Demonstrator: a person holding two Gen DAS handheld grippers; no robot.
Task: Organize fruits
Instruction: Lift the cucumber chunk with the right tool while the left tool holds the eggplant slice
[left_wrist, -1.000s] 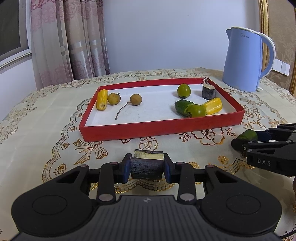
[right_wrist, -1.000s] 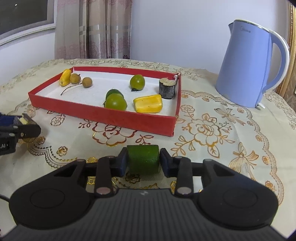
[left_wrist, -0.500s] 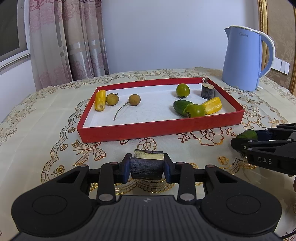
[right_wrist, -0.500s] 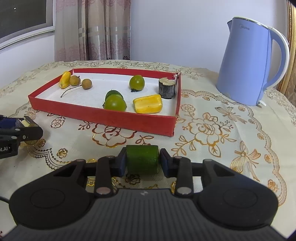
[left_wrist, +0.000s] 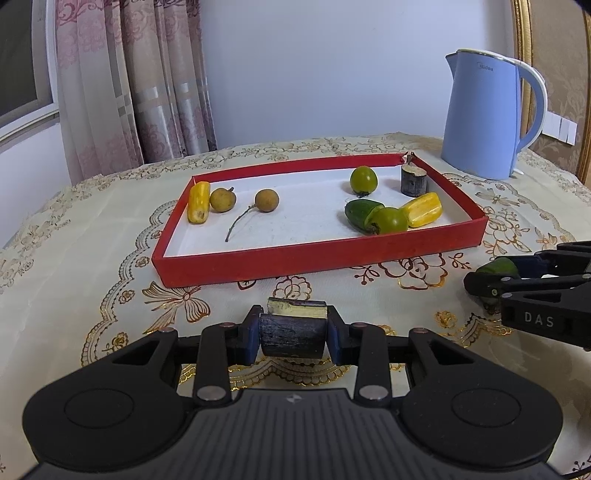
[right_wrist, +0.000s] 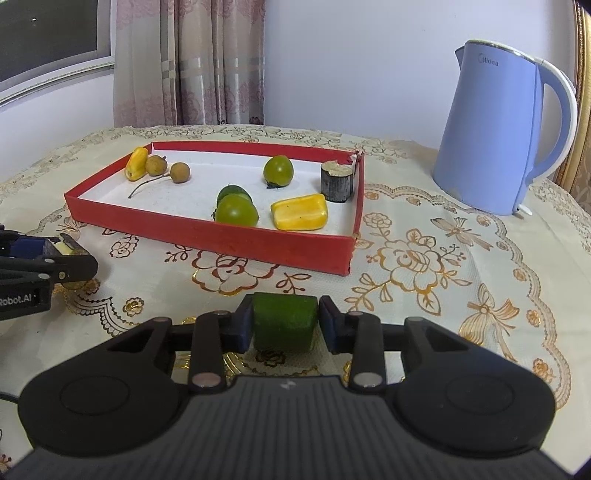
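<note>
Right up close in the left wrist view, the left tool is clamping a dark sugarcane chunk with a pale yellow cut face on top, pads pressing it from both sides. Same deal on the other side: the right tool is squeezing a green fruit piece between its pads. Both tools are hovering just above the table, which is wearing a cream cloth with gold embroidery.

Just past them, the red tray is sitting on the table with a white floor and a bunch of stuff already in it. Toward its left end a yellow fruit piece is lying next to two brown longans, one of them a bit apart with a long stem trailing off. Toward the right end, a dark green piece and a round green fruit are touching, with a second yellow piece right beside them. Behind those, another round green fruit is sitting on its own, and a second sugarcane stub is standing upright in the far right corner.

Further back, a light blue kettle is standing on the table beyond the tray's right corner, and pinkish curtains are hanging at the back left.
</note>
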